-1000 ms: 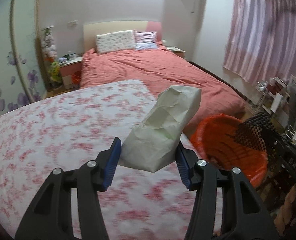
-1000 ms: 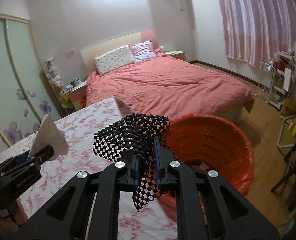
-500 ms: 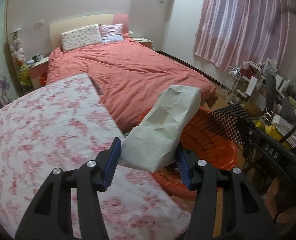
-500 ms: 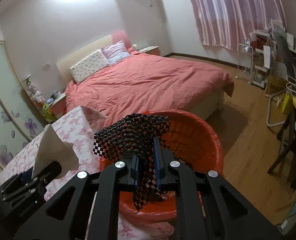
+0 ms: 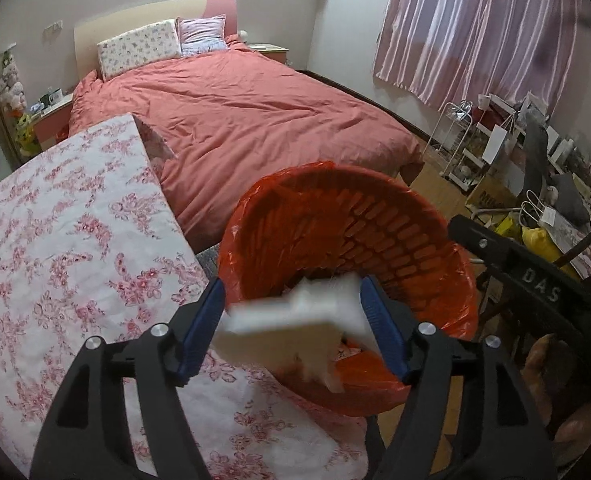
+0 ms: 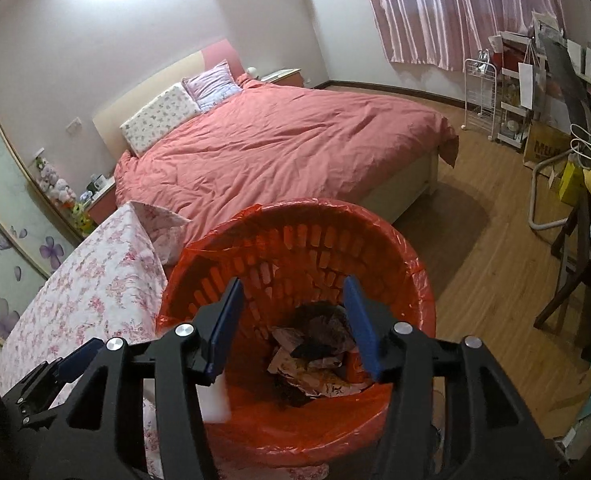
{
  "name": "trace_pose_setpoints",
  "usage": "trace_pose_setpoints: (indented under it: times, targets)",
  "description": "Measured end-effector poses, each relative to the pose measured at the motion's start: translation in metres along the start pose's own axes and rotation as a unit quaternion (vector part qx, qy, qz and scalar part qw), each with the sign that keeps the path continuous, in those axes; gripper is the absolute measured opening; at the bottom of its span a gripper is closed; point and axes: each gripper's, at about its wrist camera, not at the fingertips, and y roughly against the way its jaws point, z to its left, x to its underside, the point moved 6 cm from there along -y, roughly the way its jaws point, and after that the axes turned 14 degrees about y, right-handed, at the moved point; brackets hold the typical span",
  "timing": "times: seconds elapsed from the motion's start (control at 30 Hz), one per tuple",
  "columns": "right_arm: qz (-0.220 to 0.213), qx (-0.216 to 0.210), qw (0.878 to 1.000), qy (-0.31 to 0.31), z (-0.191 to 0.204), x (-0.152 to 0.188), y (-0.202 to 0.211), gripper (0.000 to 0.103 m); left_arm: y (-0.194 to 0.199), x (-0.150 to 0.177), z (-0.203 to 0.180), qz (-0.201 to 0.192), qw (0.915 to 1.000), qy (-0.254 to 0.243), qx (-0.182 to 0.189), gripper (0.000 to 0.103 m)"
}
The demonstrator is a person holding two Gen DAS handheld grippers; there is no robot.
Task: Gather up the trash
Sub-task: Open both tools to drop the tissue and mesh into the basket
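With both sets of jaws just opened over the red basket off the desk's corner, the left gripper stands apart around the blurred, falling white paper wad, and the right gripper stands apart and empty. Its checkered black scrap appears to lie in the basket among other trash, so both drops look done. Readable writing: "DAS" on the right gripper's arm in the left view.
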Motion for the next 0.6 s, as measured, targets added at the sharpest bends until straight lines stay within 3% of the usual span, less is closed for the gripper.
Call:
trace_pose_setpoints:
  times: [0.1, 0.33, 0.43, 0.53, 0.6]
  targets:
    - [0.000, 0.002, 1.000, -0.003, -0.003, 0.002, 0.004, 0.053, 0.003, 0.000, 0.008, -0.004, 1.0000, 0.002, -0.007, 0.069]
    - [-0.033, 0.016, 0.999, 0.015, -0.001, -0.003, 0.032, 0.064, 0.041, 0.001, 0.035, -0.039, 0.9989, 0.013, -0.023, 0.069]
    - [-0.060, 0.020, 0.998, 0.030, 0.010, 0.001, 0.059, 0.076, 0.069, 0.008, 0.047, -0.065, 0.9974, 0.014, -0.028, 0.073]
    - [-0.085, 0.022, 0.995, 0.048, 0.023, 0.007, 0.084, 0.079, 0.101, 0.018, 0.061, -0.093, 0.9947, 0.016, -0.040, 0.078]
    - [-0.099, 0.024, 0.993, 0.059, 0.034, 0.012, 0.099, 0.088, 0.121, 0.028, 0.071, -0.108, 0.9929, 0.020, -0.045, 0.082]
